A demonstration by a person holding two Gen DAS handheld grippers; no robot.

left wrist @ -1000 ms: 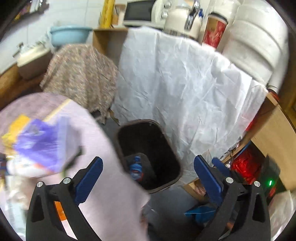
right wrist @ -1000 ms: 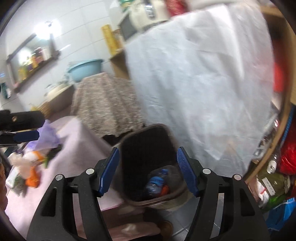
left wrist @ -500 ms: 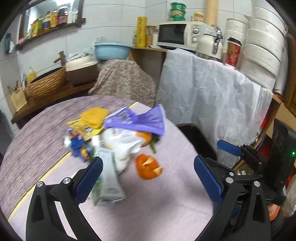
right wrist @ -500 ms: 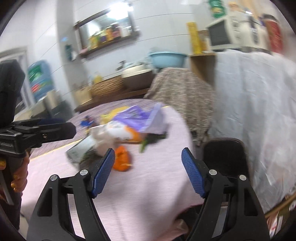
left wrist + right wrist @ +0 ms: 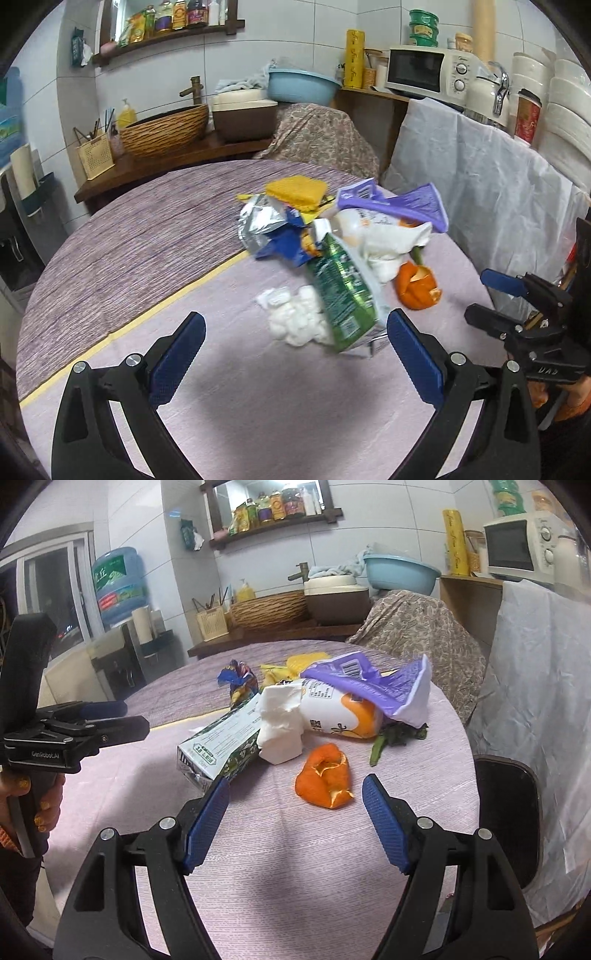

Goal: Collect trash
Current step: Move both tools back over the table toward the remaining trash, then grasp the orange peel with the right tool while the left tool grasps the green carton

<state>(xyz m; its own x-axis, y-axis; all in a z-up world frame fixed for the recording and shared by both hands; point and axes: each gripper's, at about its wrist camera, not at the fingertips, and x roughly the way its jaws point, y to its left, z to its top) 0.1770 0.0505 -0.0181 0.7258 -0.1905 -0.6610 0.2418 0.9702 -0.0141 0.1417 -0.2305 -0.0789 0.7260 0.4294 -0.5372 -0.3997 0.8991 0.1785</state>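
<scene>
Both tools released and empty, right tool (image 5: 295, 808) just short of orange peel (image 5: 324, 780) on table (image 5: 295, 886) beside the trash pile, left tool (image 5: 295, 354) near green carton (image 5: 343, 291); risk: peel squashes or slips from pads, carton topples.

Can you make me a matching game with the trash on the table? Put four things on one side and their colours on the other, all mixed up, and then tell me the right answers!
Things:
1. fruit peel
2. crumpled tissue
3. torn wrapper
4. sponge

Colours:
A. yellow
B. purple
C. orange
D. white

Right pairs: 1-C, 2-D, 3-B, 4-A.

The peel lies nearest the open right gripper. The sponge sits at the far side of the pile.
</scene>
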